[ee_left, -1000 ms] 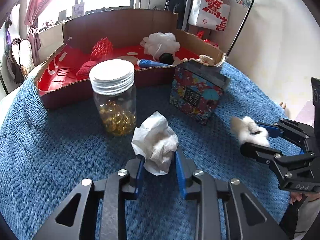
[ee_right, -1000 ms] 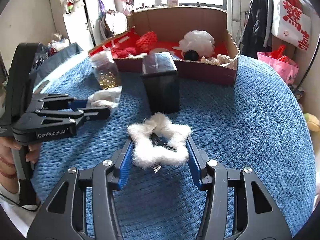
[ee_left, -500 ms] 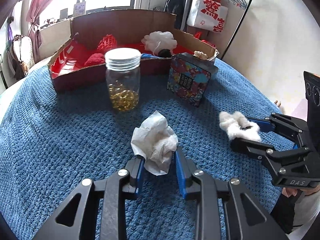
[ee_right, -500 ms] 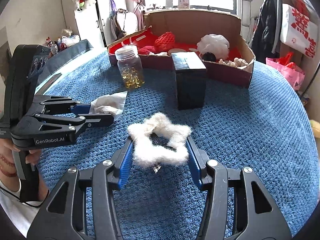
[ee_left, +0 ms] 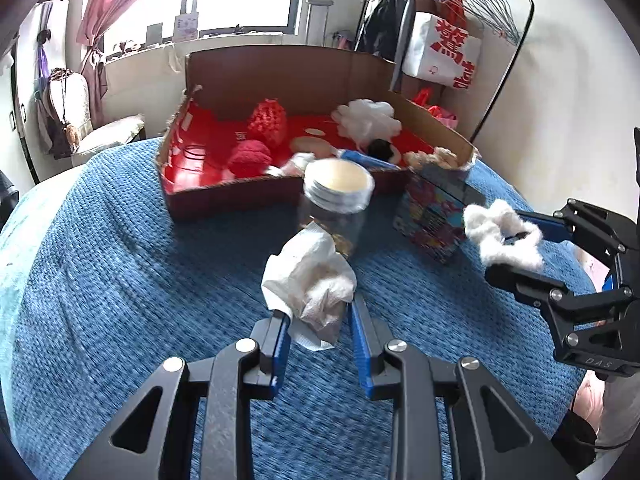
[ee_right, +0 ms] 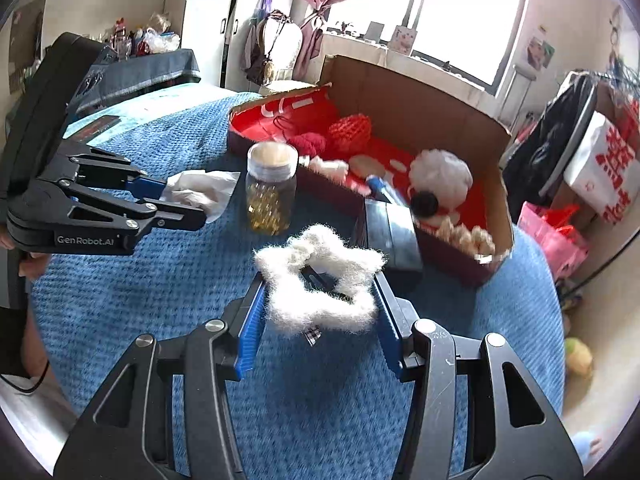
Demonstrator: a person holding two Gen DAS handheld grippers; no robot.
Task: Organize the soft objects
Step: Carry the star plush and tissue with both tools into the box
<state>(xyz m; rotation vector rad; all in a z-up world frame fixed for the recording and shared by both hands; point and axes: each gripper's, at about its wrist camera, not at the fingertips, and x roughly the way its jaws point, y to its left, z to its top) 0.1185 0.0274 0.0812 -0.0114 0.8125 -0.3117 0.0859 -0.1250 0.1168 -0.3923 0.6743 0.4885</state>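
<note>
Left claw (ee_left: pixel 318 320): clenched on a crumpled tissue (ee_left: pixel 310 284), which is held off the blue blanket (ee_left: pixel 120 280).
Tissue handling: judged very light and limp, and it squashes instead of resisting. A pinch through the bunched middle looks safer than one on a loose corner, which could tear or slip free.
Right claw (ee_right: pixel 318 304): grasping a fluffy white star (ee_right: pixel 320 280) across its width, one finger pressed to each side, above the blanket.
Star handling: judged light and springy, with fuzzy fibres that may snag. A dark clip seems to sit under its centre, so the side grip suits it.
Middle ground: a glass jar (ee_right: pixel 272 188) with a white lid and a printed tin (ee_left: pixel 434 216) stand upright on the blanket between the claws and the box. Both look hard and breakable, so they are obstacles and not part of the sorting.
Far: a cardboard box (ee_left: pixel 280 76) with a red lining already holds a red knitted ball (ee_left: pixel 267 122), a white puff (ee_left: pixel 370 120) and other soft bits.
Likely next: lift both loads over the jar and tin into the box.
</note>
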